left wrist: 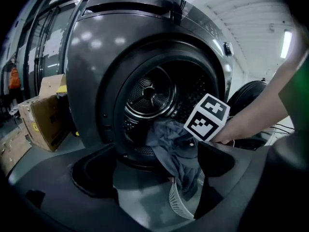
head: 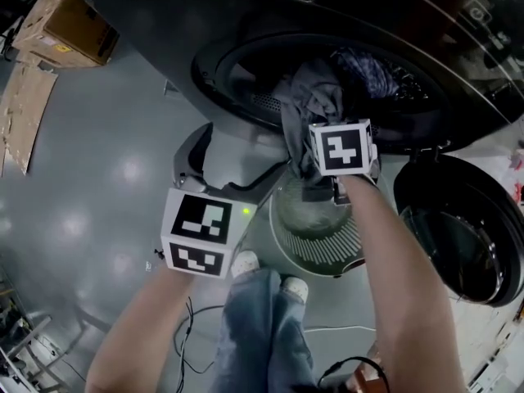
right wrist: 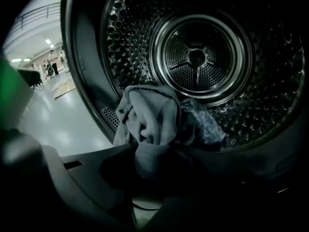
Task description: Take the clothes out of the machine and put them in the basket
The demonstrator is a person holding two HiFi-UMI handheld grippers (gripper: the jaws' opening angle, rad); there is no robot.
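Our right tool grips a fold of the grey garment, which spills from the drum mouth above the basket. Our left tool stands open and empty nearby.

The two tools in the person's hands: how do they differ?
The right tool is shut on the grey garment hanging from the drum; the left tool is open and empty. The right tool is at the drum's mouth; the left tool hangs back over the floor. Both face the drum.
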